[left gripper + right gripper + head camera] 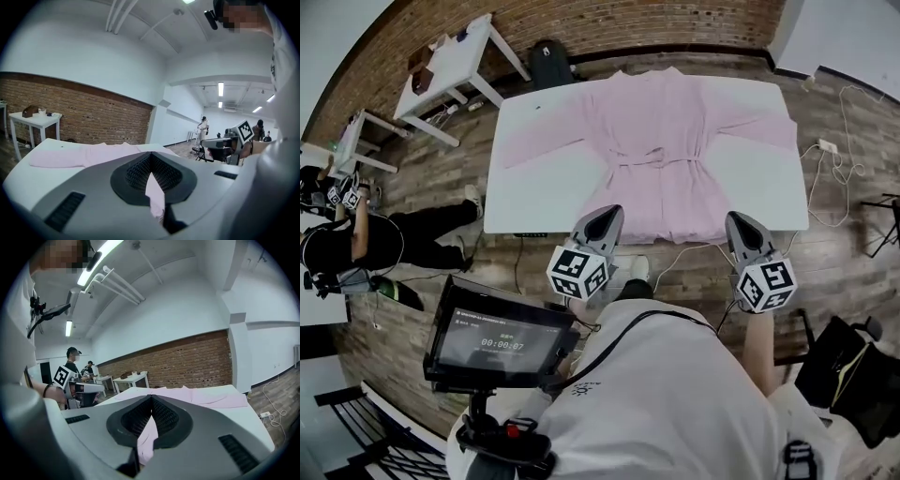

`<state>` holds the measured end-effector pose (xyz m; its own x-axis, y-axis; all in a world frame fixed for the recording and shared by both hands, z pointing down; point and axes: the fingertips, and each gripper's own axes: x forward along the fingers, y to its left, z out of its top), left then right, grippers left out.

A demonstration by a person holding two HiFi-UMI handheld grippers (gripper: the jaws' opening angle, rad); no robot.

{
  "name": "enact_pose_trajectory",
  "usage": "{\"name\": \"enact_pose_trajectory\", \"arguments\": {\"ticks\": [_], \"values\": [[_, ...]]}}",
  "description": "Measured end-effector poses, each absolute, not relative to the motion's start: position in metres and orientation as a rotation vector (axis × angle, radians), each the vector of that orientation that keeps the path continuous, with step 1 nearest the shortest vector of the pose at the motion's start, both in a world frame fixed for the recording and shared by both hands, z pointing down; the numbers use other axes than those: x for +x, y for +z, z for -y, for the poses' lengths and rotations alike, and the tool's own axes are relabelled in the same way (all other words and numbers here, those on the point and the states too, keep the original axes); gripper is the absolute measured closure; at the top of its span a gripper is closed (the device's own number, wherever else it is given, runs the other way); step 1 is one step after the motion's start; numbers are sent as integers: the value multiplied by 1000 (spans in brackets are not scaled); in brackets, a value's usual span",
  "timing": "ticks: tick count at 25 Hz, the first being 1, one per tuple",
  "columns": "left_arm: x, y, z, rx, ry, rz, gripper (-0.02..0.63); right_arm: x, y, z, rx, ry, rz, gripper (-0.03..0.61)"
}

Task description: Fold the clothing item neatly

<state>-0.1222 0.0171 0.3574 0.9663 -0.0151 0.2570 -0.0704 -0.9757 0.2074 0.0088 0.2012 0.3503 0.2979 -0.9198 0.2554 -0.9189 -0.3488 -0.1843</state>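
Note:
A pink robe [661, 141] lies spread flat on the white table [525, 202], sleeves out to both sides and its belt tied at the waist. My left gripper [607, 216] is at the near hem, left of middle, and is shut on a fold of the pink cloth. My right gripper [739, 223] pinches the hem's right corner. In the left gripper view the robe [93, 154] stretches away past the left gripper [151, 164], with cloth caught between the jaws. The right gripper view shows the robe [211, 394] and pink cloth hanging from the right gripper [150, 404].
Small white side tables [455, 61] stand at the back left by the brick wall, and a black bag [551, 64] sits behind the table. A person [356, 244] sits on the floor at left. Cables [834, 159] trail at right. A monitor [497, 342] hangs near my body.

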Motion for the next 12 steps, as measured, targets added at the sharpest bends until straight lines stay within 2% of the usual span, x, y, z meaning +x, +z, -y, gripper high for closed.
{"name": "enact_pose_trajectory", "arguments": {"ticks": [12], "values": [[-39, 373, 86, 2918, 411, -164, 612, 52, 353, -83, -2630, -478, -1656, 577]]}}
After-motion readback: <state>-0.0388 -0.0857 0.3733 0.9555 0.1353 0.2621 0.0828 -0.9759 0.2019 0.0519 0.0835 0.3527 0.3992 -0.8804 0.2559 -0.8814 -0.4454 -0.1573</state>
